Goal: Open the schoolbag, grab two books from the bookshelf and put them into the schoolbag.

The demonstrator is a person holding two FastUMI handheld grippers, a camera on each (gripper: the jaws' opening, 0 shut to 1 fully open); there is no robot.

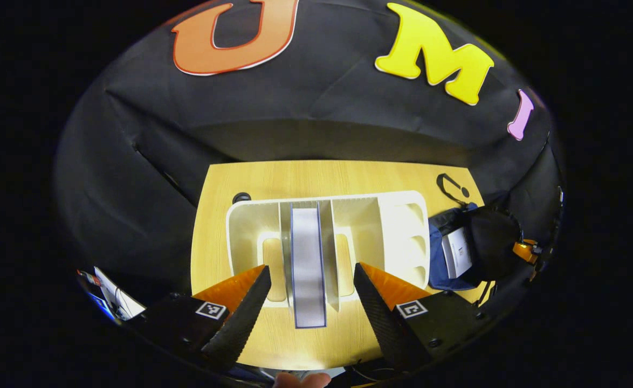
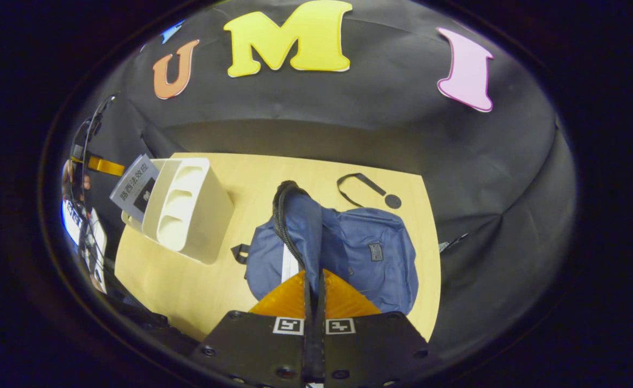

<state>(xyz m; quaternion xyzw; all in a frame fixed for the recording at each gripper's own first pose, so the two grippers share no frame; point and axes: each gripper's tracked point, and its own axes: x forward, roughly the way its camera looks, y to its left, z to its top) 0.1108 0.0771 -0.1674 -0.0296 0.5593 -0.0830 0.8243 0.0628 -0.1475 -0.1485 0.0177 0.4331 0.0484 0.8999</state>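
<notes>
Your left gripper [image 1: 312, 288] stands wide open and empty; the book [image 1: 308, 264] stands upright in the bookshelf [image 1: 397, 226], straight ahead between its fingers, touching neither. Off past its right finger sits the schoolbag [image 1: 459, 250] with a book [image 1: 456, 250] inside. Your right gripper [image 2: 314, 293] is clamped tight on the schoolbag's [image 2: 370, 253] opened edge, holding it up from the table [image 2: 176, 280].
</notes>
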